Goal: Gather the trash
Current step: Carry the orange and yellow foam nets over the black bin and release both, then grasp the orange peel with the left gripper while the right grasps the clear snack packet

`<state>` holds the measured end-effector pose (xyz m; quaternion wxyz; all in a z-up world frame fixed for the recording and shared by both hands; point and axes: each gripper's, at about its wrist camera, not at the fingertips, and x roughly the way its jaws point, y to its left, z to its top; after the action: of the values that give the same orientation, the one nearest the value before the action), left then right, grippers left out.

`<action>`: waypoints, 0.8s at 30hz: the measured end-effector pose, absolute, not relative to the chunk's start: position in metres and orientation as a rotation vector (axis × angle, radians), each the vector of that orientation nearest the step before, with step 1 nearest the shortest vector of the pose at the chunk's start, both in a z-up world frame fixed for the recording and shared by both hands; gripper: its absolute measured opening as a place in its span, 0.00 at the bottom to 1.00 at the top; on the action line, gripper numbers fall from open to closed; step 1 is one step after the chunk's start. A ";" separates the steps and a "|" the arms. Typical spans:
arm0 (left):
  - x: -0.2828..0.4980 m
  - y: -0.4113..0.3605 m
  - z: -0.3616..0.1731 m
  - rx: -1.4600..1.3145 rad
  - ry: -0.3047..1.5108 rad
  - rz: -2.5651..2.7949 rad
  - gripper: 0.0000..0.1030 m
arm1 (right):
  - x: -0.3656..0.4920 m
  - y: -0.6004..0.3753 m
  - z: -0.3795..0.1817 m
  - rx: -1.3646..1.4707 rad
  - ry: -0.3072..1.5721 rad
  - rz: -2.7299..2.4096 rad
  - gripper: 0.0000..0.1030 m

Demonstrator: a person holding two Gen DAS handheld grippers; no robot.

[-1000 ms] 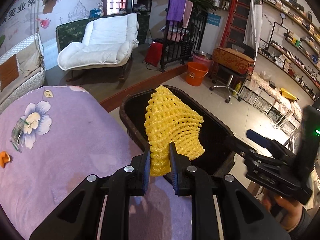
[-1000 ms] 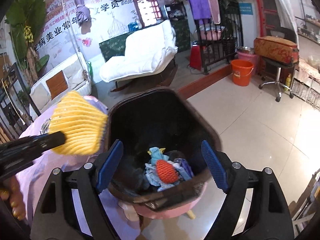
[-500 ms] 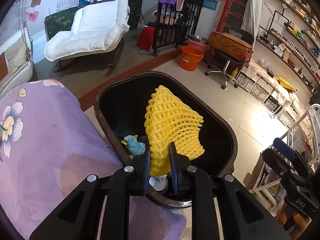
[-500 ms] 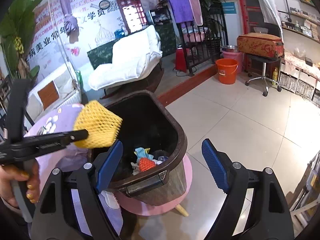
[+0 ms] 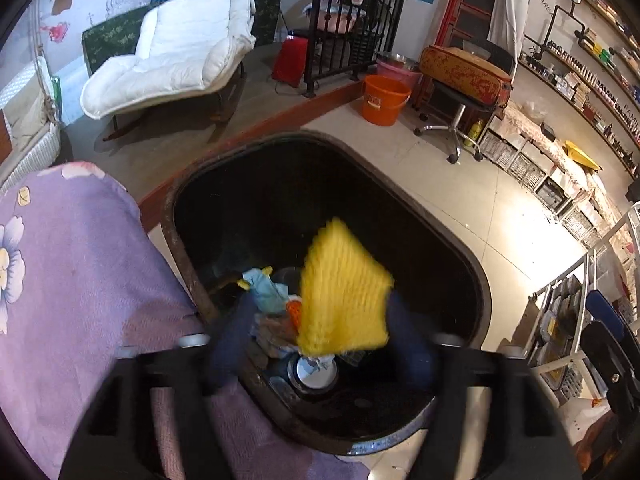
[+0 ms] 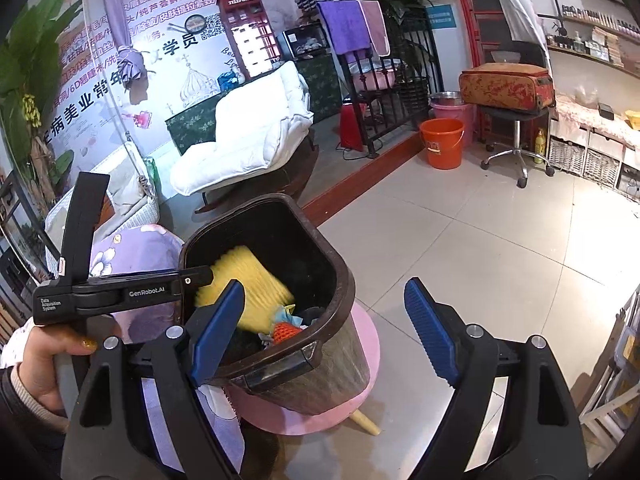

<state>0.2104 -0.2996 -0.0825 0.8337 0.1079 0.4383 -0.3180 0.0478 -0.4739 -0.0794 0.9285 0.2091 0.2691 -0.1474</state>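
A yellow foam fruit net (image 5: 344, 296) hangs blurred in the air inside the mouth of the dark brown trash bin (image 5: 478, 280), free of both fingers. My left gripper (image 5: 320, 340) is open over the bin's near rim, its fingers spread wide and blurred. In the right wrist view the net (image 6: 248, 284) shows inside the bin (image 6: 332, 336), with the left gripper (image 6: 198, 276) at the bin's left rim. My right gripper (image 6: 328, 332) is open and empty, held back from the bin. Blue paper, an orange net (image 6: 284, 330) and other trash lie at the bottom.
The bin stands on a pink stool (image 6: 366, 340) beside a purple flowered cloth (image 5: 72, 280). An orange bucket (image 5: 384, 100), a swivel stool (image 5: 464, 100), a white lounge chair (image 5: 176, 56) and wall shelves (image 5: 580, 80) stand further off on the tiled floor.
My left gripper has opened and let go of the yellow net, which now drops into the bin. The right gripper has drawn further back from the bin.
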 end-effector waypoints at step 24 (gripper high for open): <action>0.165 -0.196 -0.049 0.159 0.764 -0.554 0.85 | 0.081 -0.424 -0.068 0.386 0.585 -0.157 0.80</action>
<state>0.1647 -0.1956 -0.0489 0.8876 0.0767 0.3678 -0.2666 0.0809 -0.4240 -0.0680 0.9362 0.1889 0.2862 -0.0769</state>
